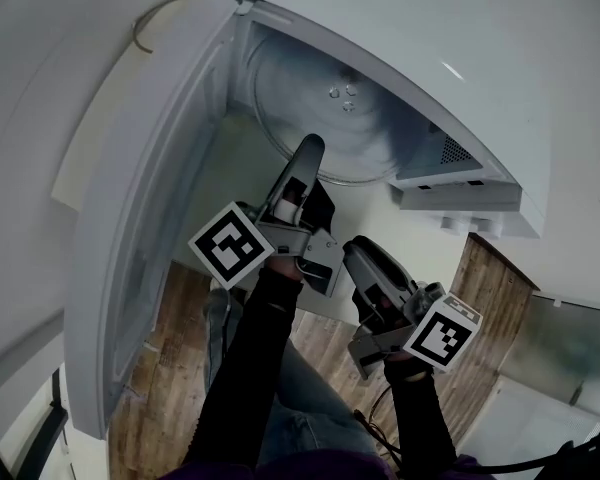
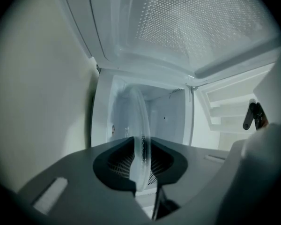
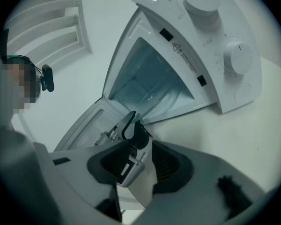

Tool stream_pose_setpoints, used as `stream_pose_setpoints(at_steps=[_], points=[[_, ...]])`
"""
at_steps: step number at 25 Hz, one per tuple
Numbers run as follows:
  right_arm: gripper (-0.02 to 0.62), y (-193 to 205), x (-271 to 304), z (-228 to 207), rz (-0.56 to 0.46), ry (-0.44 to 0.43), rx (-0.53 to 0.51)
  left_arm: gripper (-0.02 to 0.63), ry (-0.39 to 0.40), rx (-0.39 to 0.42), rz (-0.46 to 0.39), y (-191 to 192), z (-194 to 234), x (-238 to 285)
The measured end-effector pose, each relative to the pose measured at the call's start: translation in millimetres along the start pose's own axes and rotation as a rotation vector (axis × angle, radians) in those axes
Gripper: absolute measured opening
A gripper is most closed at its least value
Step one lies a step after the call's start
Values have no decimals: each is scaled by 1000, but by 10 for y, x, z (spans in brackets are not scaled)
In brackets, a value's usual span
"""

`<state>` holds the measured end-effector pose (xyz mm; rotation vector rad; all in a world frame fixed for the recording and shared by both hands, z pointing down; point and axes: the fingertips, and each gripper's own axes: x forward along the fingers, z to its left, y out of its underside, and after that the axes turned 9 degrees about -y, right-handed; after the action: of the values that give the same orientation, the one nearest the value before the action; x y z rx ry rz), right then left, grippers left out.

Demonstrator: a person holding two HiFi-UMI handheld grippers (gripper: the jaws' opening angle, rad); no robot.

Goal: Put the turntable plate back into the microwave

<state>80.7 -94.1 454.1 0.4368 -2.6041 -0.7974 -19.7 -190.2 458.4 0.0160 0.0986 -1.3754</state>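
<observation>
Head view. White microwave (image 1: 480, 118) below me, its white door (image 1: 150, 238) swung wide open to the left. My left tongs (image 1: 308, 153) reach into the mouth of the oven, pinching the near rim of the clear round glass turntable plate (image 1: 310, 88). Most of the plate lies inside the cavity. Cannot tell whether it rests on the cavity floor. My right tongs (image 1: 360, 253) hang just behind and right of the left tongs, outside the oven and well clear of the plate. Black-and-white marker cube (image 1: 230, 245) on the left tongs, another (image 1: 442, 330) on the right. Brown wooden floor (image 1: 490, 288) beneath.

Left gripper view. Plate seen edge-on, standing upright in the frame between my jaws. Both dark pads (image 2: 117, 161) press on its rim. Grip is narrow, closed on the glass. Beyond the plate, the pale back wall of the cavity (image 2: 171, 121). The door's perforated window panel (image 2: 192, 27) fills the top of the frame.

Right gripper view. Microwave tilted across the frame, two round white dials (image 3: 239, 57) on its front panel. Door open at lower left. The plate's curved rim shows inside the cavity. The left tongs sit at the cavity mouth, directly in line with my right jaws. Right jaws stand spread, pads apart, pinching nothing. The left tongs show in the gap between them but beyond their tips.
</observation>
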Motion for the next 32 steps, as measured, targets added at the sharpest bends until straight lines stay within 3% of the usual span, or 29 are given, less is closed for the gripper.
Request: stream_pose_setpoints(at_steps=[21, 32], points=[[156, -73, 37, -5, 12, 19, -34, 66, -48, -21, 18, -18, 174, 217], [156, -223, 151, -129, 65, 117, -169, 69, -82, 3, 31, -43, 260, 297]])
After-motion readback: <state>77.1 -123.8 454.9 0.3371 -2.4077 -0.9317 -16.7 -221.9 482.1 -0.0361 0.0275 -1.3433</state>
